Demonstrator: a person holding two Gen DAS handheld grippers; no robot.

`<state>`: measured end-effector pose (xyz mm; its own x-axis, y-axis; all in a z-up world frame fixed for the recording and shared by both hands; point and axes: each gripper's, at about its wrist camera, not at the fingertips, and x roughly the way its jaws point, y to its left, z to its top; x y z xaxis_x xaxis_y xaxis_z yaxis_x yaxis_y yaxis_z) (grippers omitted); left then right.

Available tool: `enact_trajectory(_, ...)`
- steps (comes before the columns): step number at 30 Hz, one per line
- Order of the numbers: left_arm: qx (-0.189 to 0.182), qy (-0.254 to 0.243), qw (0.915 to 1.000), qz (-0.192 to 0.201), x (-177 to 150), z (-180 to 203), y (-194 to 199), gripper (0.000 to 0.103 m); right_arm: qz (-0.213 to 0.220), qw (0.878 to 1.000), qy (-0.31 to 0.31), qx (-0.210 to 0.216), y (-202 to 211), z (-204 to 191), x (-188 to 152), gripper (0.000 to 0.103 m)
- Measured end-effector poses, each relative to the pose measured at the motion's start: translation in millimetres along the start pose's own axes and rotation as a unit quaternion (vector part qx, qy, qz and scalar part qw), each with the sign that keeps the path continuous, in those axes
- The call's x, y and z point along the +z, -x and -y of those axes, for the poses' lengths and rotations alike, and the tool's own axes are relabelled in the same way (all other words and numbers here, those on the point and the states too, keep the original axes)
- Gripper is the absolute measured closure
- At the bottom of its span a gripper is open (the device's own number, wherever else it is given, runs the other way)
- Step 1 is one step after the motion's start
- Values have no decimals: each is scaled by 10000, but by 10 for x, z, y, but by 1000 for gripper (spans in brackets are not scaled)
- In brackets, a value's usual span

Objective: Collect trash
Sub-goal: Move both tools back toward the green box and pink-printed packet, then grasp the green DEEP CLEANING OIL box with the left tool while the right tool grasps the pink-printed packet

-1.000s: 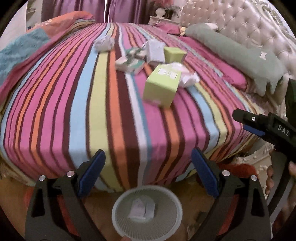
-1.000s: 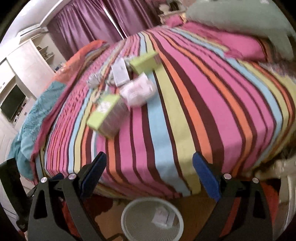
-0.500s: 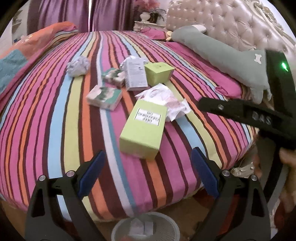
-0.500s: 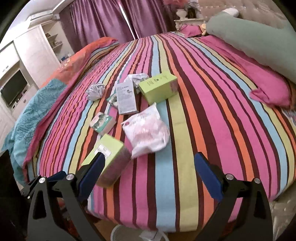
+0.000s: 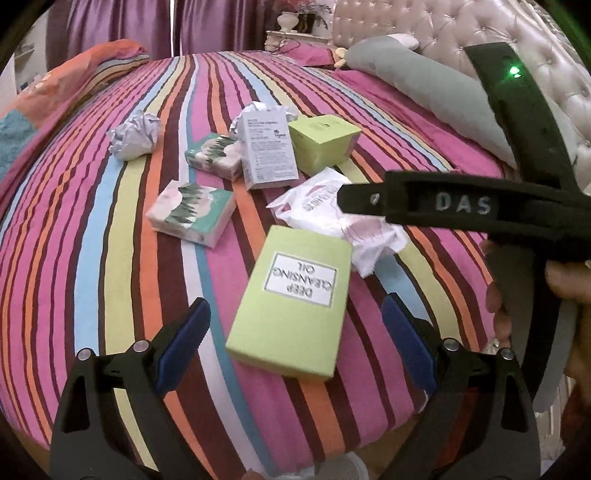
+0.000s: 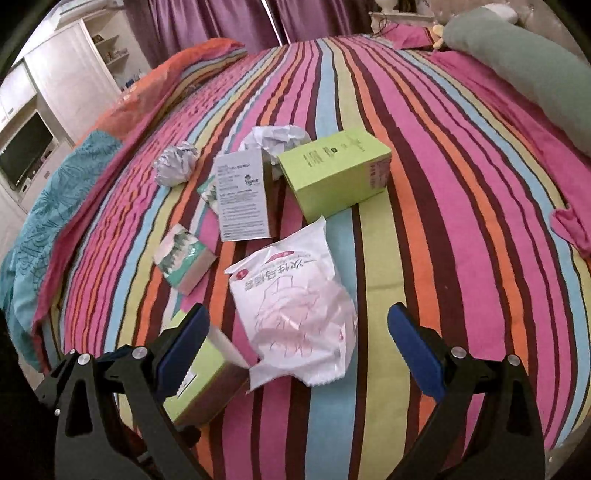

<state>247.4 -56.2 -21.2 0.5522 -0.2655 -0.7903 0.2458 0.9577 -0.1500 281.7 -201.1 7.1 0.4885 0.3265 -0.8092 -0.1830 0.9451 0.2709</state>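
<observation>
Trash lies on a striped bed point(image 5: 92, 229). In the left wrist view my open left gripper point(image 5: 295, 343) straddles a green "Deep Cleansing Oil" box point(image 5: 291, 302) near the bed edge. In the right wrist view my open right gripper point(image 6: 297, 347) frames a crumpled white plastic bag point(image 6: 295, 306), with the same green box point(image 6: 199, 384) by its left finger. Farther back lie a second green box point(image 6: 336, 170), a white box point(image 6: 243, 195), a tissue pack point(image 6: 183, 258) and a paper ball point(image 6: 175, 166). The right gripper's body point(image 5: 461, 206) crosses the left wrist view.
A grey-green pillow point(image 5: 417, 81) and tufted headboard point(image 5: 424, 26) lie at the right. An orange and teal quilt point(image 6: 74, 166) is bunched at the left. The white basket rim point(image 5: 332, 469) just shows below the bed edge. Purple curtains hang behind.
Both grippers have moved up from over the basket and forward over the bed. The green box and the white bag now sit between the open jaws; the basket has nearly left view.
</observation>
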Motion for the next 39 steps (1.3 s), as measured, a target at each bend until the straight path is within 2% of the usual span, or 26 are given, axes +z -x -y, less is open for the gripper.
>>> enact_trajectory(9, 13, 210, 9994, -292, 37, -74, -226, 12, -360, 9993, 129, -21, -278, -85, 77, 10)
enact_trajectory(13, 196, 267, 9984, -453, 29, -111, -309, 12, -484, 9987, 135, -9, -370, -123, 90, 10)
enact_trajectory(17, 161, 484, 9975, -487, 18, -167, -333, 12, -538, 9982, 218, -159, -460, -149, 105, 10)
enact_trajectory(21, 228, 400, 9974, -556, 15, -158, -371, 12, -548, 9979, 180, -280, -490, -120, 73, 11)
enact_trajectory(22, 228, 397, 9974, -558, 12, -161, -374, 13, -556, 9980, 123, -285, -495, -98, 60, 11)
enact_trajectory(25, -88, 442, 9975, -546, -9, -163, -371, 35, -496, 9983, 60, -298, -481, -57, 21, 17)
enact_trajectory(26, -61, 432, 9976, -545, -17, -156, -366, 36, -468, 9984, 59, -309, -459, -48, 6, 19)
enact_trajectory(27, -33, 386, 9978, -538, -20, -139, -362, 36, -449, 9984, 25, -354, -430, -26, -5, 27)
enact_trajectory(30, 28, 326, 9983, -483, -33, -115, -330, 38, -385, 9982, -71, -450, -338, 54, -39, 29)
enact_trajectory(36, 1, 535, 9978, -382, -78, -252, -169, 39, -226, 9977, -521, -377, -108, 314, -167, 29)
enact_trajectory(39, 44, 657, 9974, -291, -131, -363, -28, 39, -123, 9969, -622, -471, 48, 404, -262, 29)
